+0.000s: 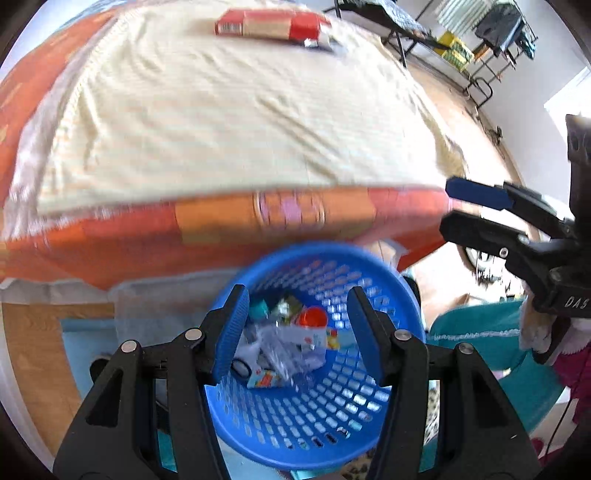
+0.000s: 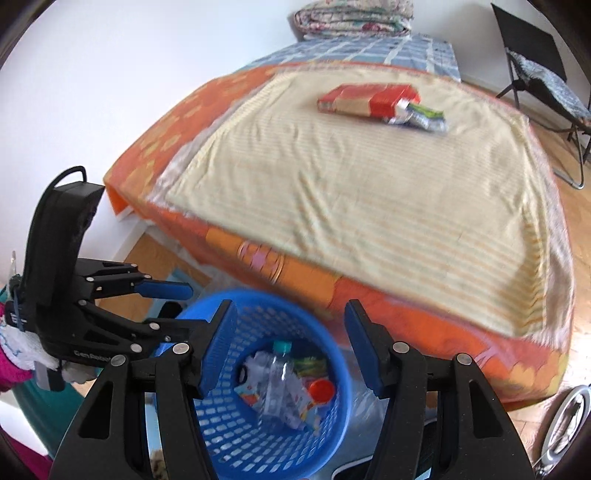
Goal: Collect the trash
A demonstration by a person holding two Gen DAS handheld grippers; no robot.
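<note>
A blue perforated basket point(image 1: 314, 417) point(image 2: 229, 435) stands on the floor against the bed's near edge. It holds a clear bottle point(image 2: 279, 384) with a teal cap, an orange-red lid point(image 1: 313, 317) point(image 2: 321, 391) and colourful wrappers point(image 1: 264, 378). My left gripper point(image 1: 297, 332) point(image 2: 177, 308) hovers over the basket, open, with nothing between its blue pads. My right gripper point(image 2: 291, 347) point(image 1: 461, 210) hangs beside it over the basket's rim, also open with nothing in it. Far back on the bed lies a red and tan box point(image 1: 269, 22) point(image 2: 369, 98) with crumpled wrappers point(image 2: 421, 118) at its end.
The bed point(image 2: 369, 192) has a pale striped sheet over an orange cover. A folded blanket point(image 2: 354, 18) lies at its head. A black folding chair point(image 2: 546, 85) and a drying rack point(image 1: 491, 33) stand on the wood floor beyond. Teal clothing point(image 1: 480, 339) shows near the basket.
</note>
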